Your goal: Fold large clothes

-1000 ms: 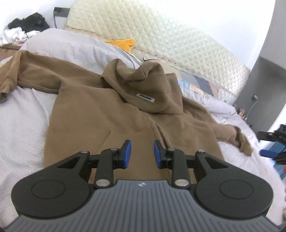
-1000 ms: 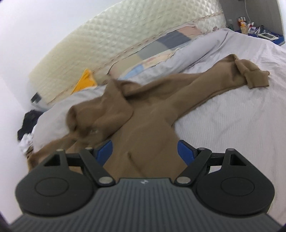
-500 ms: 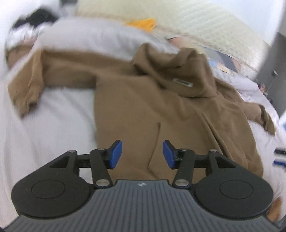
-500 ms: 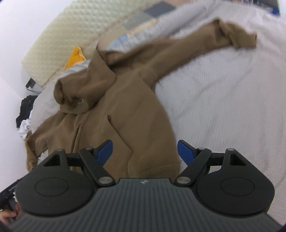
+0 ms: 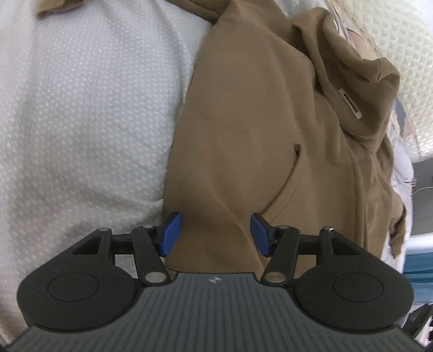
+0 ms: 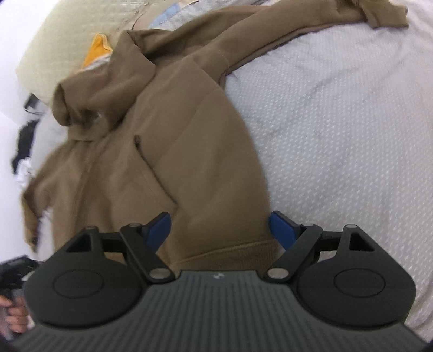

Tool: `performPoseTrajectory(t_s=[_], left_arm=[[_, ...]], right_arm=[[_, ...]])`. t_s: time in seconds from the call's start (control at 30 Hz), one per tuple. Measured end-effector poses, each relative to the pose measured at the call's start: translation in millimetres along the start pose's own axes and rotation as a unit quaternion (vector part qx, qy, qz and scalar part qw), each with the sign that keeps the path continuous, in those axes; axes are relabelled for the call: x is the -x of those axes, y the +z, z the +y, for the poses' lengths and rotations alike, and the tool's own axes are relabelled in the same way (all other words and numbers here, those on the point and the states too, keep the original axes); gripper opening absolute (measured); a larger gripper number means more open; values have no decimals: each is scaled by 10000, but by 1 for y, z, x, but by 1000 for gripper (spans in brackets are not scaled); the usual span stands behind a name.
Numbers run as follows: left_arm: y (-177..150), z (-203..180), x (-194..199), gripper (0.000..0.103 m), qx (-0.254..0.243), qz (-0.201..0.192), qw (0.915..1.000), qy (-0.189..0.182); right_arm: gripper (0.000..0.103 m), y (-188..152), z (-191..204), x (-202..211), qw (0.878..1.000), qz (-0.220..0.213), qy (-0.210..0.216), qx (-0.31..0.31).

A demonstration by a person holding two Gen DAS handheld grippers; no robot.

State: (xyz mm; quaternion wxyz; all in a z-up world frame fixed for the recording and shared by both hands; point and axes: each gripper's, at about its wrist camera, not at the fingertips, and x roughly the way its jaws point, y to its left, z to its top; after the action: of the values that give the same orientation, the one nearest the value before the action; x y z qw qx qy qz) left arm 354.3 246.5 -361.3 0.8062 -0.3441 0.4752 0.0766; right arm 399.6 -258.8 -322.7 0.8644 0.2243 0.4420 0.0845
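A brown hoodie (image 5: pixel 257 135) lies front up on the white bed sheet (image 5: pixel 81 108), its hood (image 5: pixel 351 81) with a white label (image 5: pixel 350 103) toward the headboard. My left gripper (image 5: pixel 215 230) hangs low over the hoodie's lower left side edge; its jaws are opening, with the fabric's edge under the gap and the pads not pressing it. In the right wrist view the hoodie (image 6: pixel 176 135) spreads ahead, one sleeve (image 6: pixel 297 24) stretched to the upper right. My right gripper (image 6: pixel 219 227) stands open just above the ribbed hem (image 6: pixel 230 251) at the lower right corner.
A cream quilted headboard (image 6: pixel 54 48) runs behind the hood, with a yellow cloth (image 6: pixel 97 48) against it. Dark and white clothes (image 6: pixel 24 140) lie at the far left. A hand (image 6: pixel 13 316) shows at the lower left edge. White sheet (image 6: pixel 351 135) stretches right of the hoodie.
Both grippers have dropped closer to the hoodie. The left one swung over to the garment's left edge, rolled, and its jaws widened. The right one came down over the hem corner, still open.
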Motion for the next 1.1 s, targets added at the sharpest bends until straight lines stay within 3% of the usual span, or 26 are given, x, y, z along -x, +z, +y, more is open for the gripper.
performPoseTrajectory(t_s=[0.1,0.23,0.4,0.47,0.67,0.77,0.83,0.9,0.93,1.03,1.1], left_arm=[[-2,-2,3,63,10,-155,9998,122],[-6,-6,10,66,23,-364,9987,362],[-4,-7,-11,67,163,51,9990,410],[-2,-6,-14,67,217,111,9991,340],[7,-5,-26,67,310,236,9991,185],[10,-18,-29,60,-12,231,9993,299],[4,-26,-26,52,-228,172,9989,373],[0,-35,-24,42,-364,111,9985,405],[0,-38,-22,36,-429,81,9983,396],[-2,-39,-13,21,-638,-69,9974,317],[-7,-39,6,18,-644,-239,9974,220]], right_arm=[[83,-3,-6,-5,9997,-2,22,-263],[83,-6,0,-6,9999,1,73,-70],[84,-3,-2,-13,9998,-41,119,-147],[84,2,-7,-13,9986,-65,401,-349],[84,10,-7,-11,9777,22,2014,-596],[82,11,-4,-19,9799,132,1949,-395],[72,10,-9,-26,9837,265,1725,-428],[41,10,-16,-36,9883,418,1407,-412],[40,8,-17,-31,9880,422,1428,-417],[22,9,-12,-19,9918,264,1242,-112],[17,8,-10,-12,9918,105,1275,-21]])
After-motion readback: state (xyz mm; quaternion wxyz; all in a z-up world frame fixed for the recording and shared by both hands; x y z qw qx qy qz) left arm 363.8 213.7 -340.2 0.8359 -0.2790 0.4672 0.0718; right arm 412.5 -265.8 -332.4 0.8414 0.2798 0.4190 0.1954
